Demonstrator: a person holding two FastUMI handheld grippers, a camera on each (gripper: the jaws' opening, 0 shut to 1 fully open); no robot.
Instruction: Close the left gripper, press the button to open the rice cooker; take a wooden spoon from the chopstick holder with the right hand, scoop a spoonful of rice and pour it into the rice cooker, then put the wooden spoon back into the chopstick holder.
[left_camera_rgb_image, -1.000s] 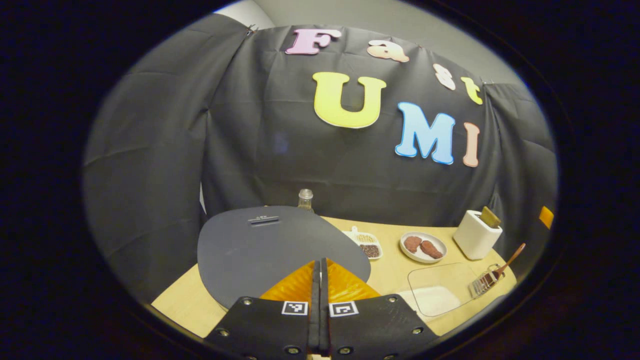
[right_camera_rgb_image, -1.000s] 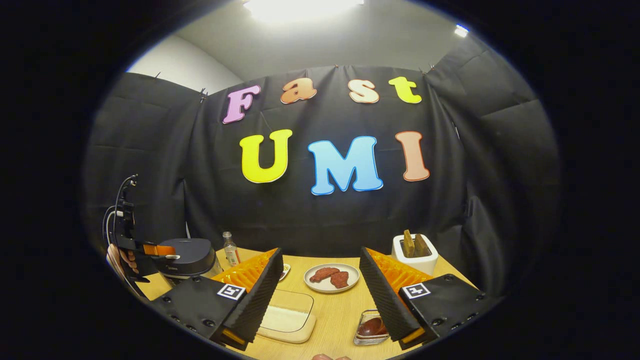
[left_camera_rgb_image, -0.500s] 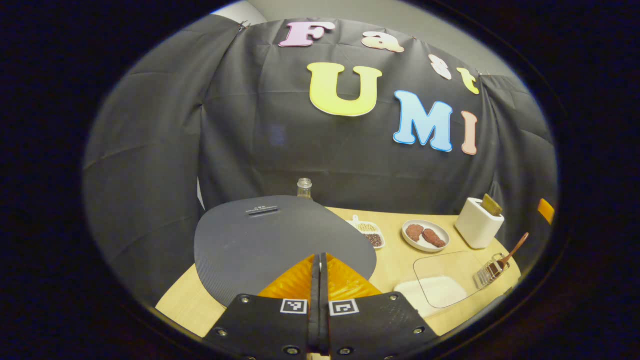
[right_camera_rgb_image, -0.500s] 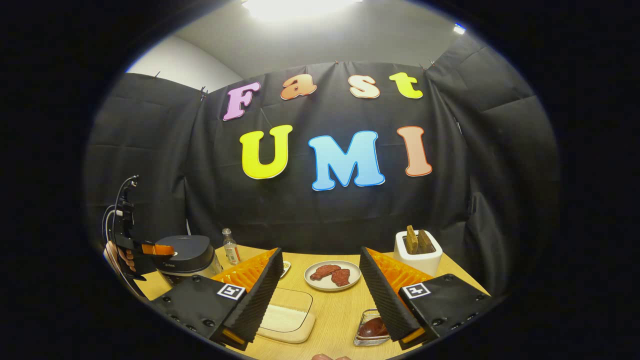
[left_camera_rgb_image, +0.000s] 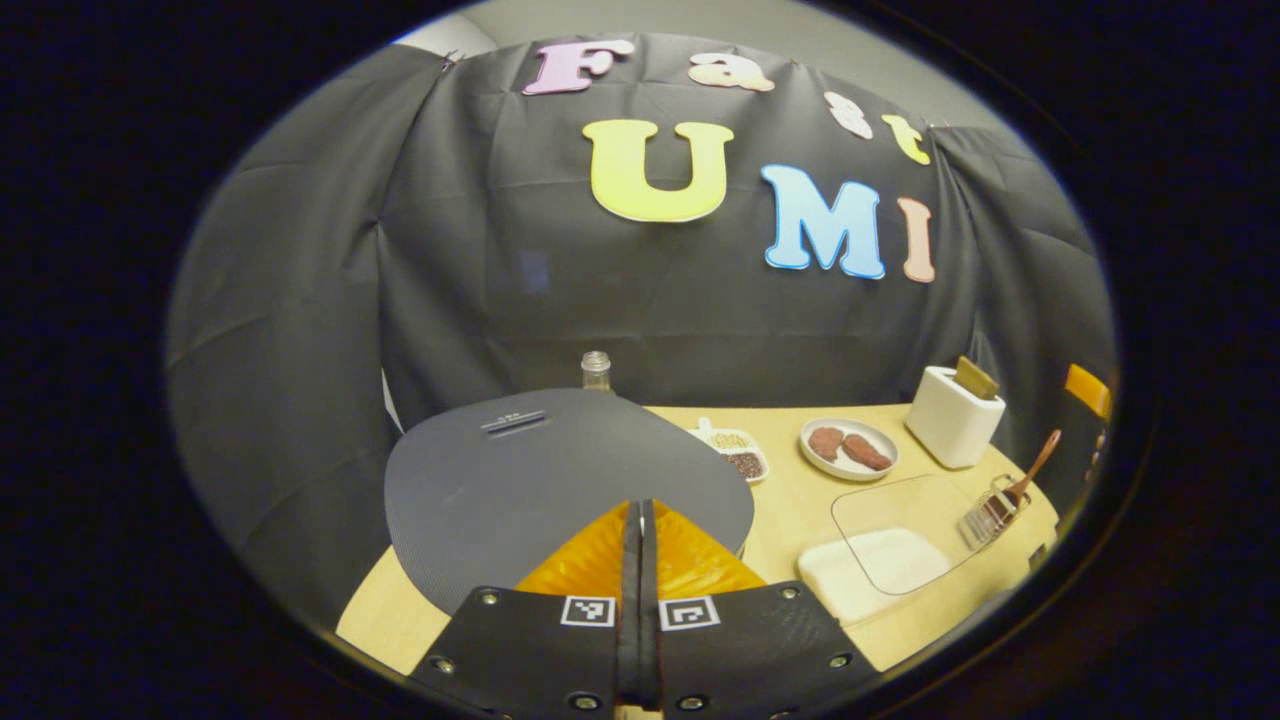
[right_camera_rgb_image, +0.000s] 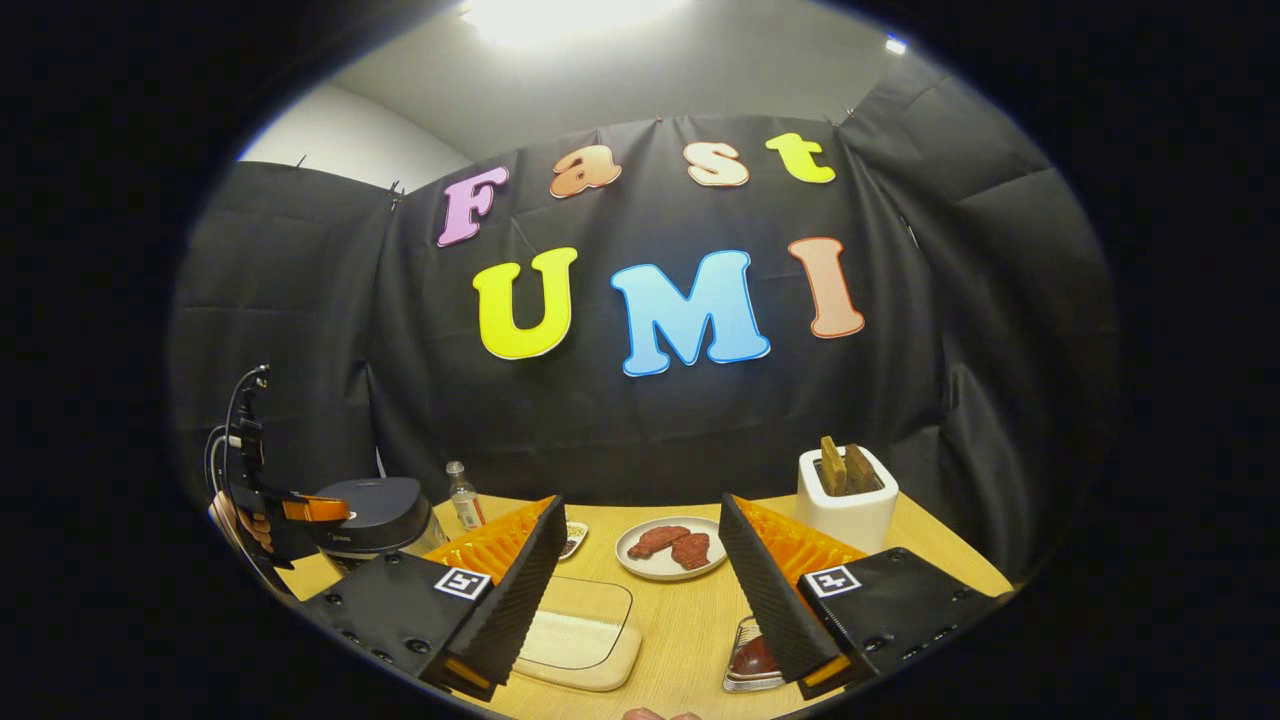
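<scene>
— We see a bright ceiling light (right_camera_rgb_image: 575, 15) blown out to white glare in the right gripper view; below it the table (right_camera_rgb_image: 690, 620) is evenly lit.

— In the left gripper view we find things dimmer. Straight lines bow near the edges, and the rice cooker (left_camera_rgb_image: 540, 480) lid looks sharp.

The place is a staged recording booth dressed as a kitchen, not a real home. Black cloth (right_camera_rgb_image: 650, 420) hangs clipped as walls around a pale wooden worktop (right_camera_rgb_image: 690, 620), with plain room wall and a ceiling light above it. Kitchen props sit on it: a rice cooker (right_camera_rgb_image: 375, 512), a toaster (right_camera_rgb_image: 847, 510), a plate of meat (right_camera_rgb_image: 670, 547) and a small bottle (right_camera_rgb_image: 461, 496).
</scene>
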